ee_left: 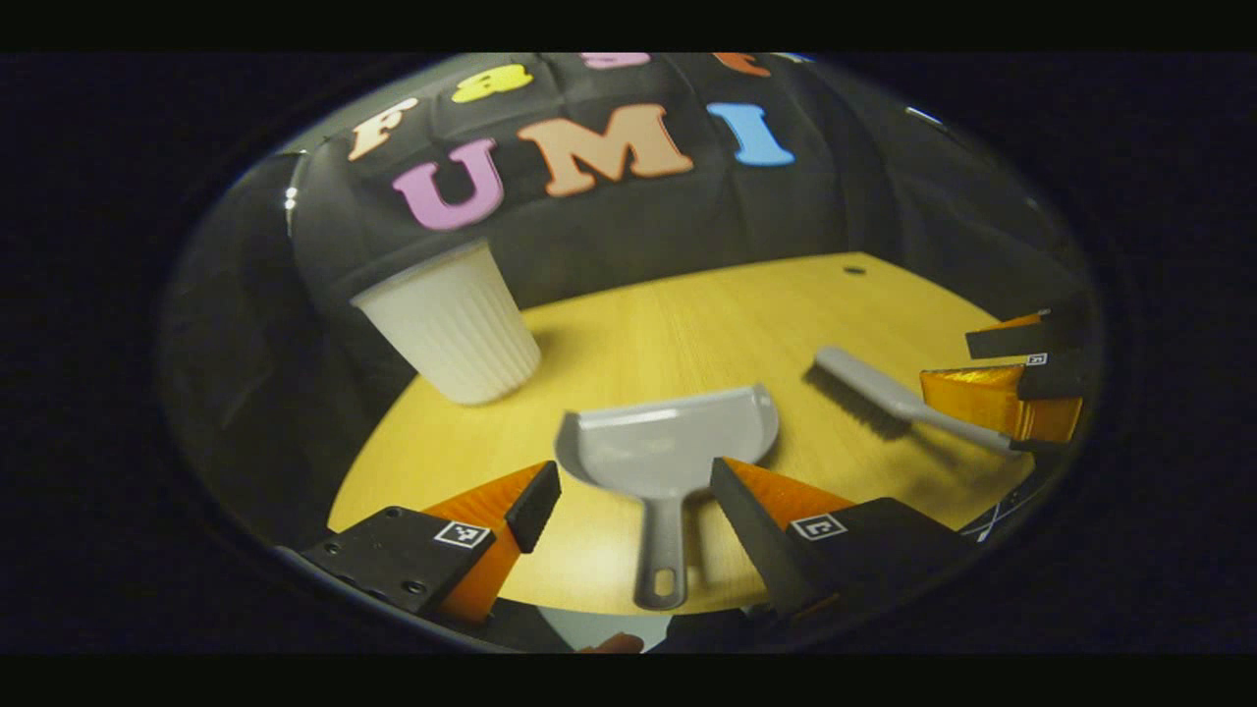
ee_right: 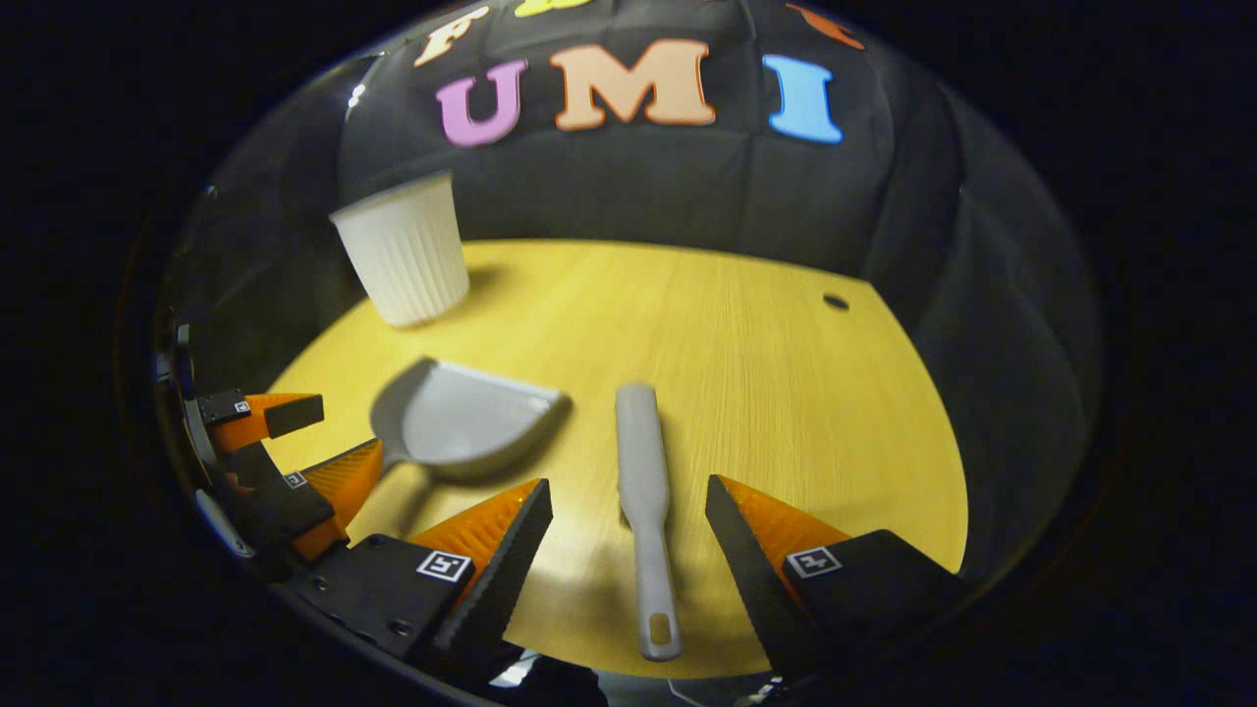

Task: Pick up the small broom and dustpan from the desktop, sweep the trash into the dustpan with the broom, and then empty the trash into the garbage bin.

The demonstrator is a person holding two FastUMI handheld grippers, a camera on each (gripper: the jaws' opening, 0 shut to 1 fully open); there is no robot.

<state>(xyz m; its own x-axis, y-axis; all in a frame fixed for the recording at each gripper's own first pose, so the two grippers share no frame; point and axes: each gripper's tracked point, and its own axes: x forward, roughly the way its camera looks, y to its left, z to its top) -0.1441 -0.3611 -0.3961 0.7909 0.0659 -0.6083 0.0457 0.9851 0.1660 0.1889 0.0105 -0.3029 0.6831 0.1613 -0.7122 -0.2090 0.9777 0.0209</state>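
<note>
A grey dustpan (ee_left: 668, 447) lies flat on the yellow desktop (ee_left: 687, 324), its handle pointing toward me. My left gripper (ee_left: 636, 501) stands open, one finger on each side of that handle, not touching it. In the right gripper view the grey small broom (ee_right: 643, 471) lies lengthwise with its handle between the spread fingers of my open right gripper (ee_right: 628, 525). That view has the dustpan (ee_right: 457, 417) to the left, with the left gripper (ee_right: 309, 447) behind it. The left gripper view has the broom (ee_left: 884, 393) and right gripper (ee_left: 1002, 368) at the right.
A white ribbed garbage bin (ee_left: 452, 324) stands upright at the desk's far left corner, also seen as the bin (ee_right: 403, 250) in the right gripper view. A small dark hole (ee_right: 836, 301) marks the desktop at the far right. Black cloth walls close in behind the desk.
</note>
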